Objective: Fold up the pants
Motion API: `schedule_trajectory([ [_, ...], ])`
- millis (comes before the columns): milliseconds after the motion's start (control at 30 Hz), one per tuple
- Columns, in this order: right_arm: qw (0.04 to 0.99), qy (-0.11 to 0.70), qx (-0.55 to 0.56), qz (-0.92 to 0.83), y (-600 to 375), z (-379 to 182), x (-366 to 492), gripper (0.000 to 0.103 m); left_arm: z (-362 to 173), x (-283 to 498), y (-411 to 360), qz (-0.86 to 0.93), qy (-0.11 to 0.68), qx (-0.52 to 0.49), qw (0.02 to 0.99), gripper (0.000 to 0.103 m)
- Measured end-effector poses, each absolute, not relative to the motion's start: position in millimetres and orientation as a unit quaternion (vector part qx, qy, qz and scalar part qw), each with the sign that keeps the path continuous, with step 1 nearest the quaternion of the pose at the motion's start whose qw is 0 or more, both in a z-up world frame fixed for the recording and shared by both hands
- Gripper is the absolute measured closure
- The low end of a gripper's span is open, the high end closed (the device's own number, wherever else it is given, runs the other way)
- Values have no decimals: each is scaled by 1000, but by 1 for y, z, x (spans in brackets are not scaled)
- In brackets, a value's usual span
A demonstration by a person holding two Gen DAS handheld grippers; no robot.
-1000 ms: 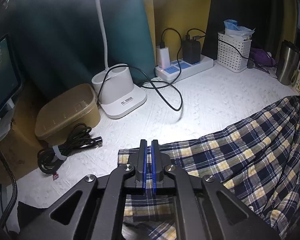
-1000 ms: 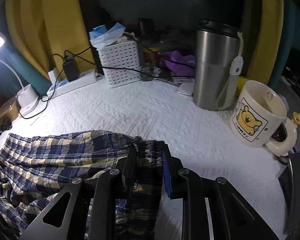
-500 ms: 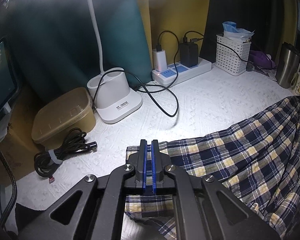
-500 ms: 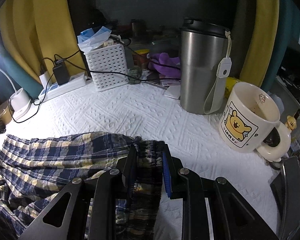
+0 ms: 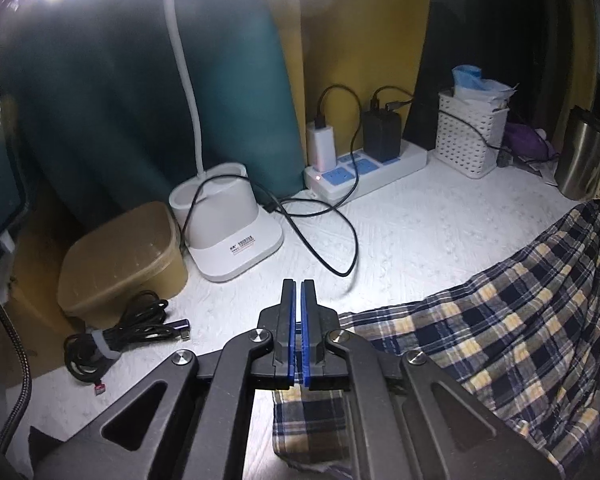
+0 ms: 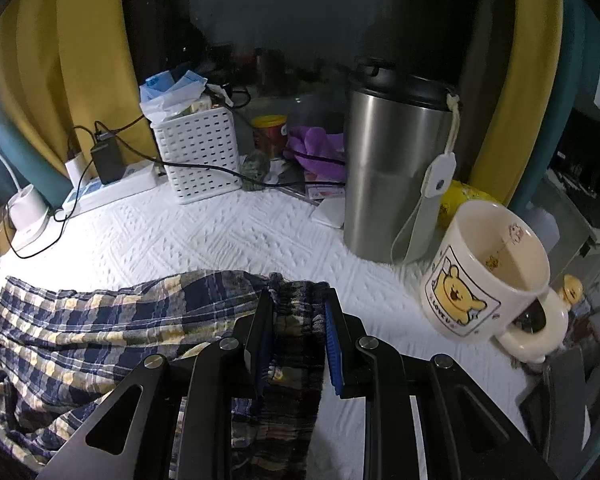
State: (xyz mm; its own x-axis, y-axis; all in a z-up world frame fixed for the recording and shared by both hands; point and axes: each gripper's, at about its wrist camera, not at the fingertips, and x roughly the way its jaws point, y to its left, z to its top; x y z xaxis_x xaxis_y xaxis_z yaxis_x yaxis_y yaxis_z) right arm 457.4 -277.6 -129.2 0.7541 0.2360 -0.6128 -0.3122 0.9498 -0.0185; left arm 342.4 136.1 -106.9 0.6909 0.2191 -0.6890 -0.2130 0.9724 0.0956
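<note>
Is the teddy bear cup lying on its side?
No, the cup stands upright on the white table, its open mouth facing up, beside the steel tumbler.

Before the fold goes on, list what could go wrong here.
1. The right gripper holds the plaid pants by the bunched waistband close to the bear mug and steel tumbler; swinging cloth could tip them.
2. The left gripper pinches only a thin hem, which may slip.
3. The loose black cable lies near the cloth and could be dragged.
</note>
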Motion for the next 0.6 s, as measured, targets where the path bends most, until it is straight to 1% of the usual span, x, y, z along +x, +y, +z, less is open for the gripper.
schedule_trajectory([
  [167, 925, 345, -68, 141, -272, -152, 473, 79, -142, 354, 146, 98, 436, -19, 894, 102],
  [233, 922, 354, -64, 141, -275, -160, 475, 79, -154, 356, 148, 91, 458, -26, 884, 98],
  [267, 922, 356, -62, 141, -276, -163, 476, 79, -159, 357, 150, 86, 469, -30, 878, 80],
  [300, 921, 357, -61, 141, -277, -164, 476, 79, -163, 357, 152, 85, 477, -36, 874, 52],
  [333, 921, 358, -61, 141, -277, -165, 477, 79, -165, 355, 155, 91, 477, -39, 874, 45],
  [400, 922, 356, -61, 140, -277, -165, 477, 79, -170, 355, 158, 92, 478, -37, 873, 44],
  [433, 922, 355, -63, 140, -276, -165, 477, 79, -170, 353, 160, 83, 473, -40, 876, 44],
  [467, 923, 353, -66, 140, -277, -165, 477, 79, -170, 353, 161, 77, 471, -45, 877, 51],
  [500, 923, 352, -68, 139, -275, -164, 476, 79, -169, 352, 159, 66, 467, -46, 881, 78],
  [533, 924, 350, -70, 140, -274, -163, 476, 79, -168, 353, 157, 59, 466, -44, 882, 95],
  [567, 925, 347, -71, 140, -274, -161, 476, 79, -168, 355, 156, 50, 467, -48, 881, 102],
  [600, 925, 345, -72, 140, -274, -159, 476, 79, -168, 358, 155, 50, 467, -47, 882, 102],
])
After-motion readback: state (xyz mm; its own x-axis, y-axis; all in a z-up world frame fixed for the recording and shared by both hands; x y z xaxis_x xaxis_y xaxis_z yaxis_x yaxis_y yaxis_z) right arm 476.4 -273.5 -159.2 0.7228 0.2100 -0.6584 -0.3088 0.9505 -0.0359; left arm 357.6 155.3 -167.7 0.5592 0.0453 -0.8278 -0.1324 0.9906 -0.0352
